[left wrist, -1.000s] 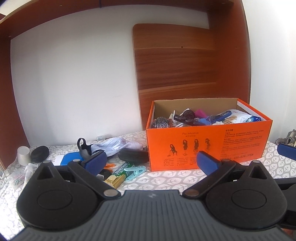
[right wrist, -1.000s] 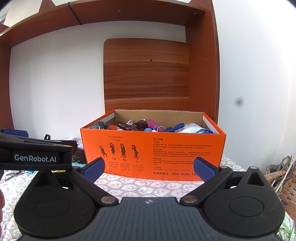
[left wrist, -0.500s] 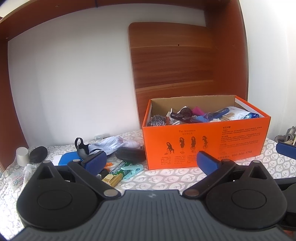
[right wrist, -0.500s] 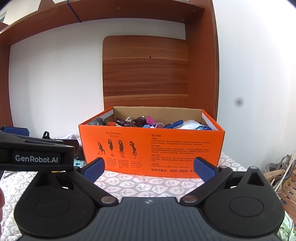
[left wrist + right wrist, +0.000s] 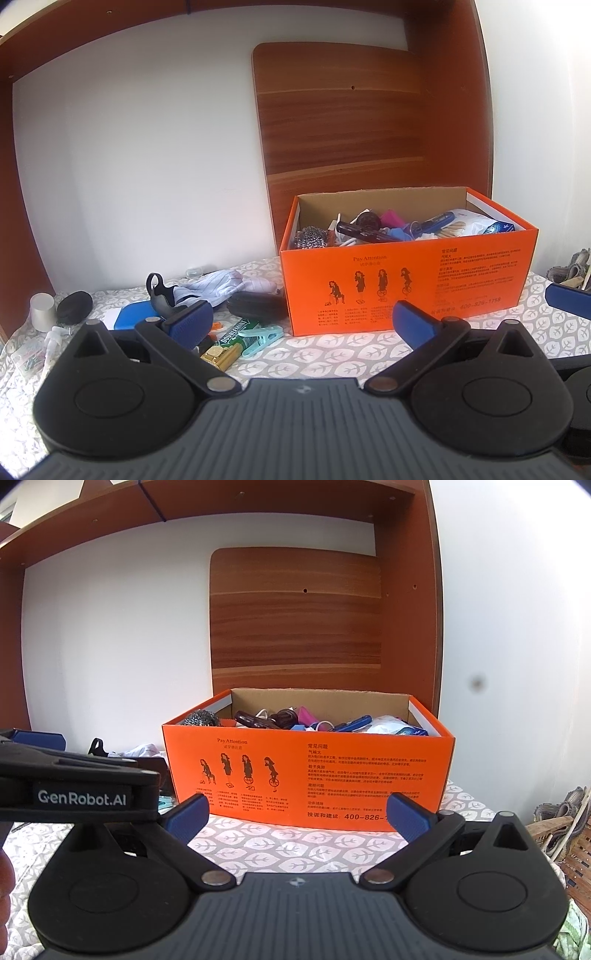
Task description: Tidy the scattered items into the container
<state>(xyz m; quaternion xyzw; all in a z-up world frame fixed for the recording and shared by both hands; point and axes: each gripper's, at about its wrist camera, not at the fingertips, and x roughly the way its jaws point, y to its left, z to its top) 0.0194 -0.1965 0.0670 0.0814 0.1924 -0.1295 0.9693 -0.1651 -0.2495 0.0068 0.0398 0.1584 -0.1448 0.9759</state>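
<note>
Left gripper [image 5: 302,324] with blue pads spread wide, nothing between them. Right gripper [image 5: 298,814] also spread wide, also holding nothing. Both low over the grey cloth with white leaf shapes [image 5: 332,349], side by side, left one showing as a black bar at the left edge of the right view.

Bright orange cardboard box with black writing [image 5: 406,284] straight ahead of the right gripper, a bit to the right for the left one. Near, not touching either.

Scattered things to the left of the box, in front of the left gripper's left pad: green gum pack [image 5: 236,330], gold lighter-like thing [image 5: 218,355], light teal plastic clip [image 5: 260,339], black soft pouch [image 5: 255,304] touching the box's left side, white striped cloth [image 5: 221,286], black strap clip [image 5: 159,291], flat blue lid [image 5: 135,314]. Farther left: round black pad [image 5: 74,307], small grey cup [image 5: 42,312], white pump top [image 5: 51,338].

Bare cloth in front of the box, open room there. White wall behind, brown wood board [image 5: 295,616] leaning right behind the box, wood frame close on the right.

Box open on top and nearly full: silver wire scrubber [image 5: 311,236] at the left end, dark shiny bar [image 5: 364,232], pink thing [image 5: 391,218], blue pen [image 5: 437,219], white snack bag [image 5: 469,225] at the right end.
</note>
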